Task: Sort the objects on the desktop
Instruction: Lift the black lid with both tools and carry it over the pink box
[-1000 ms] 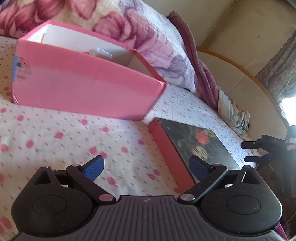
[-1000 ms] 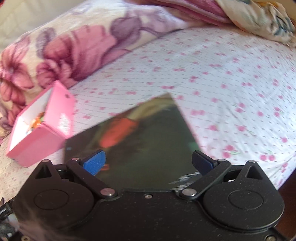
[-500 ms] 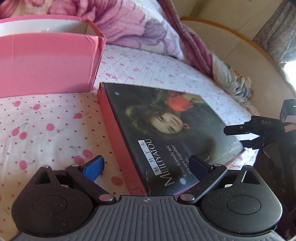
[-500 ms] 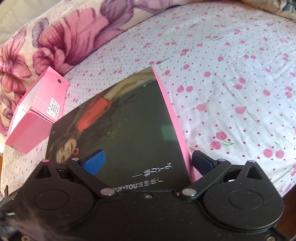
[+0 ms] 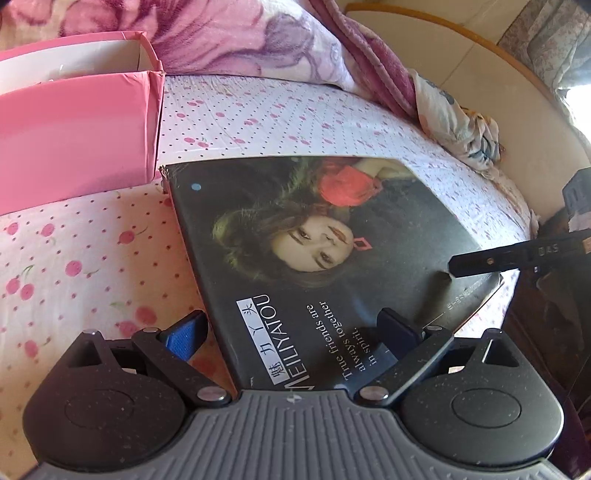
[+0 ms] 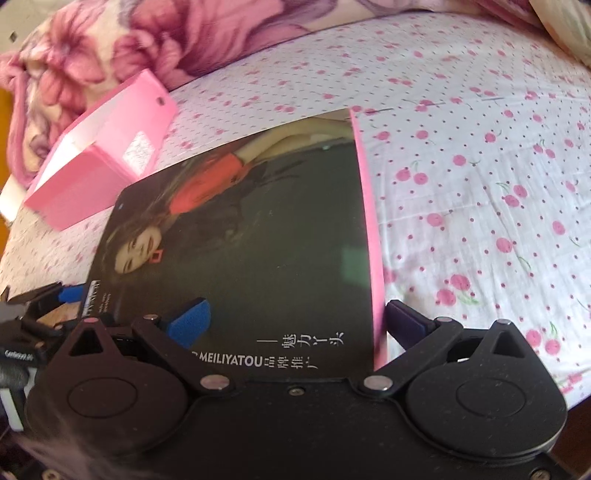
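A flat dark box (image 5: 332,251) with a printed portrait on its lid and pink sides lies on the cherry-print sheet (image 5: 92,258). My left gripper (image 5: 291,332) is open at the box's near end. Its left finger is on the sheet beside the box's left edge and its right finger is over the lid. My right gripper (image 6: 299,317) is open at the same dark box (image 6: 258,229), with the pink right side between its fingers. An open pink box (image 5: 74,147) stands behind on the left, also seen as the pink box (image 6: 107,155) in the right wrist view.
A floral quilt (image 5: 229,33) and a crumpled cloth (image 5: 458,125) lie along the back of the bed. The right gripper's finger (image 5: 480,260) reaches over the box's right corner. The sheet (image 6: 480,184) ends at the bed's edge, lower right.
Both grippers have moved in close to the dark box, which now fills both views. The left wrist view swung right, away from the pink box. Both stayed open.
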`<state>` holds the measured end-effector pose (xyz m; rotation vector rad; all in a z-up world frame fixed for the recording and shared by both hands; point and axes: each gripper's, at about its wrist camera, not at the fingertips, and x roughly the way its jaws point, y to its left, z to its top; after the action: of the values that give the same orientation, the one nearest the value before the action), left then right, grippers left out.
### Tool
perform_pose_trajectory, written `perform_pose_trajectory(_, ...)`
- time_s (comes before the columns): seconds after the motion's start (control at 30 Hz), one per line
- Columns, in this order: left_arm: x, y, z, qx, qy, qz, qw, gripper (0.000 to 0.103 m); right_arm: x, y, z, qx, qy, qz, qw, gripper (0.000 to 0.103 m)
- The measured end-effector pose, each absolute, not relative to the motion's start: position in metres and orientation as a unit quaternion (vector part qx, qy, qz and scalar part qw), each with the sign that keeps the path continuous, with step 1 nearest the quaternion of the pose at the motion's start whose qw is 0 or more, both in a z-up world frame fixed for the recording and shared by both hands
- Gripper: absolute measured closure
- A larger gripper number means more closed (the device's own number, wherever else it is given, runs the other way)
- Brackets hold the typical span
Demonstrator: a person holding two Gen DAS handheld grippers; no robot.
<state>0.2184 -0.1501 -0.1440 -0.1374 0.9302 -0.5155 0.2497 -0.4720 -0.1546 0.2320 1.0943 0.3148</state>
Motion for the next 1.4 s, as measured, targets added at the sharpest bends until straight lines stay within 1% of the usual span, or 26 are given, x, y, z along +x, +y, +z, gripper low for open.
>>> perform_pose_trajectory(0.2, 0.192, -0.139, -0.118, -0.06, 0.451, -0.241, 0.857, 0.005, 0.218, -0.458, -0.124, 0.09, 0.508, 0.158, 0.842, 0.001)
perform_pose_trajectory(0.33, 0.175, -0.126, -0.097, -0.053, 0.442, -0.234, 0.864, 0.005, 0.205, -0.437, -0.1, 0.067, 0.492, 0.173, 0.85, 0.0)
perform_pose_trajectory(0.5, 0.16, -0.096, -0.074, -0.063, 0.433, -0.225, 0.871, 0.004, 0.195, -0.404, -0.071, 0.034, 0.471, 0.194, 0.86, 0.0)
perform_pose_trajectory(0.73, 0.149, -0.04, -0.035, -0.069, 0.411, -0.204, 0.886, 0.004, 0.202, -0.358, -0.041, 0.04, 0.435, 0.23, 0.87, 0.0)
perform_pose_trajectory(0.97, 0.176, 0.021, -0.009, -0.07, 0.39, -0.18, 0.9, 0.004, 0.24, -0.304, -0.027, 0.049, 0.404, 0.258, 0.876, 0.0)
perform_pose_trajectory(1.2, 0.226, 0.075, 0.001, -0.077, 0.372, -0.167, 0.91, 0.004, 0.285, -0.254, -0.029, 0.063, 0.394, 0.278, 0.874, 0.0)
perform_pose_trajectory(1.4, 0.275, 0.103, 0.001, -0.057, 0.369, -0.161, 0.914, 0.004, 0.328, -0.218, -0.033, 0.062, 0.388, 0.277, 0.877, 0.0)
